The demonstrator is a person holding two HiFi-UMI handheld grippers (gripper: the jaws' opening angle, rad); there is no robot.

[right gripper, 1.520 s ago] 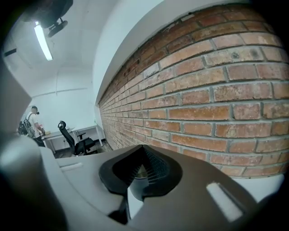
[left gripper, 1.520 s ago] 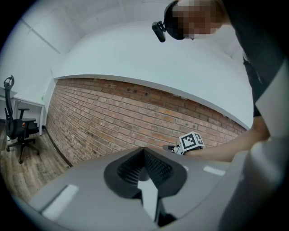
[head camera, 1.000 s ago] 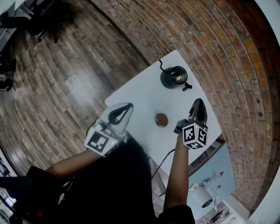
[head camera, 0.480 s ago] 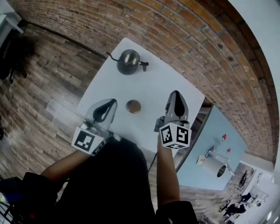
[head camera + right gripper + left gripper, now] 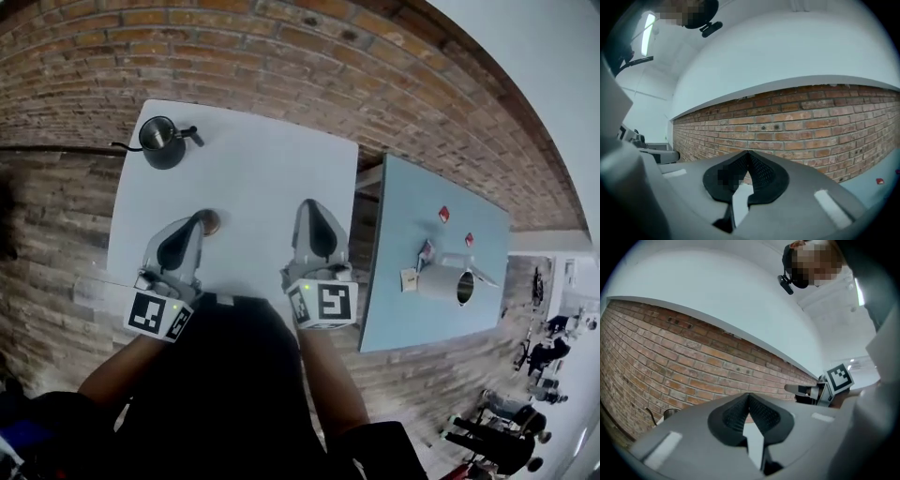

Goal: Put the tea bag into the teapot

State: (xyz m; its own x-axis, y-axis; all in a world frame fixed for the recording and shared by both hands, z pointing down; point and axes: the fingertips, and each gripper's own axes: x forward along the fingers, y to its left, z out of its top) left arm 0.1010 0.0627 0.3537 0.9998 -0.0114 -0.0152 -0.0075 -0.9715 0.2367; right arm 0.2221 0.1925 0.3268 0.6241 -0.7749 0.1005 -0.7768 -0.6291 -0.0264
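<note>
Head view: the dark teapot (image 5: 164, 143) sits at the far left corner of the white desk (image 5: 272, 169). The left claw (image 5: 198, 221) is over the near edge, tip just beside a small brown round thing (image 5: 213, 222). The right claw (image 5: 309, 207) is over the near middle. Both are well apart from the teapot. A blue desk (image 5: 403, 319) to the right carries a white cylinder (image 5: 441, 281) and some small bits. We can't pick out the tea bag for sure; one of those bits may be it. Left gripper view: the claw's pads are pressed together at the tip with nothing between them, aimed level at the brick wall (image 5: 670, 357). Right gripper view: same story, the claw is pinched together and empty, with brick ahead. Progress, our call: basically zero. No bag is held, and we can't see inside the pot. Still to do: find the tea bag, pinch it, carry it to the teapot and drop it in.
</note>
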